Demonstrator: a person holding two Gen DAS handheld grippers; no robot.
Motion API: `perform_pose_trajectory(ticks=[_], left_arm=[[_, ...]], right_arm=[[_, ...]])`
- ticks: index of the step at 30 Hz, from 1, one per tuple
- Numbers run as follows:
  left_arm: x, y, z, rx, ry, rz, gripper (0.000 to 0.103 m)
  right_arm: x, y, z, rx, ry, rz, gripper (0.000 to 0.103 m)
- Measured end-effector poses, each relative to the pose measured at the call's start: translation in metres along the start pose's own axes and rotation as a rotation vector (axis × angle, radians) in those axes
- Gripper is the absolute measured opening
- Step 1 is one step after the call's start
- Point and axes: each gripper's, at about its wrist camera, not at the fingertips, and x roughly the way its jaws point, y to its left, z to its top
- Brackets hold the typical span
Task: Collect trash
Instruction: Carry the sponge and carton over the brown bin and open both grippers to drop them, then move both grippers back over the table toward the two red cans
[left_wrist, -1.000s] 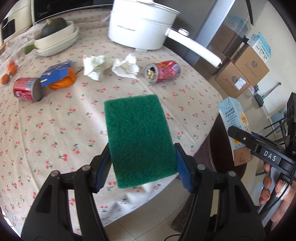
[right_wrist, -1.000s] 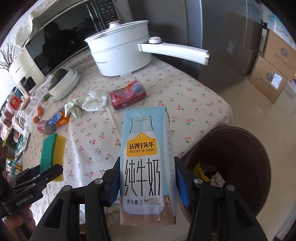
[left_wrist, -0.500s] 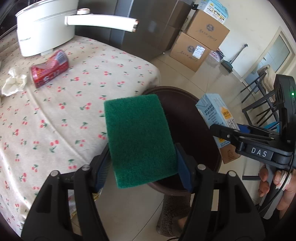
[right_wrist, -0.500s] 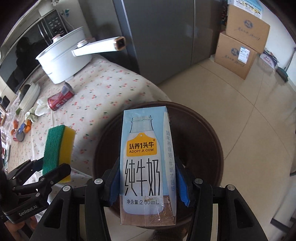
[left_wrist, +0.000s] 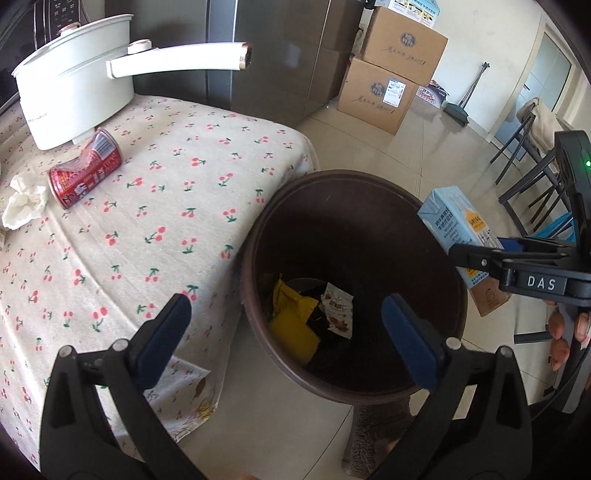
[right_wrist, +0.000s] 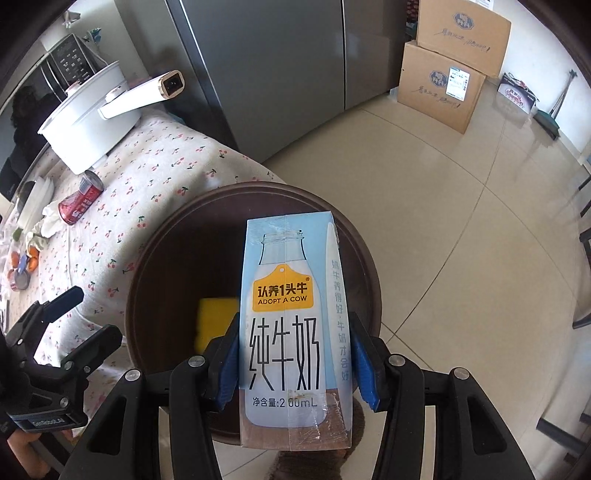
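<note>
My left gripper is open and empty above the dark brown round bin. The yellow and green sponge lies inside the bin beside a snack wrapper; it also shows in the right wrist view. My right gripper is shut on a light blue milk carton, held upright over the bin's right rim; the carton also shows in the left wrist view. A crushed red can and crumpled white tissue lie on the table.
The table has a cherry-print cloth and a white pot with a long handle at the back. Another can and orange scraps lie further left. Cardboard boxes and chairs stand on the tiled floor.
My left gripper opened and let go of the sponge, which dropped into the bin. Both grippers moved further over the bin.
</note>
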Motion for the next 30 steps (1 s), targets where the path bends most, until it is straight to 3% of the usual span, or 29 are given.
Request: perform_pose_trajectory(ticks=[4,5,6,7,16,30], left_arm=[[-0.01,0.017,-0.005,-0.024,-0.008,0.026,0.102],[-0.013,0.021,-0.006,-0.03,-0.009,0.034,0.102],[-0.015,0.025,-0.007,-0.036,-0.01,0.042,0.102],[-0.017,0.03,-0.008,-0.042,-0.009,0.047,0.102],[-0.047,0.069,-0.022,-0.091,-0.015,0.115,0.102],[-0.095,0.153,-0.049,-0.232,-0.024,0.227,0.102]], right_arm=[[-0.001,0.011,0.0,-0.026,-0.012,-0.015,0.057],[-0.002,0.014,0.0,-0.034,-0.019,-0.034,0.064],[-0.003,0.017,0.0,-0.035,-0.032,-0.052,0.084],[-0.005,0.018,0.0,-0.035,-0.045,-0.061,0.096],[-0.005,0.044,0.001,-0.05,-0.01,-0.005,0.097],[-0.006,0.124,0.006,-0.151,0.005,0.059,0.098]])
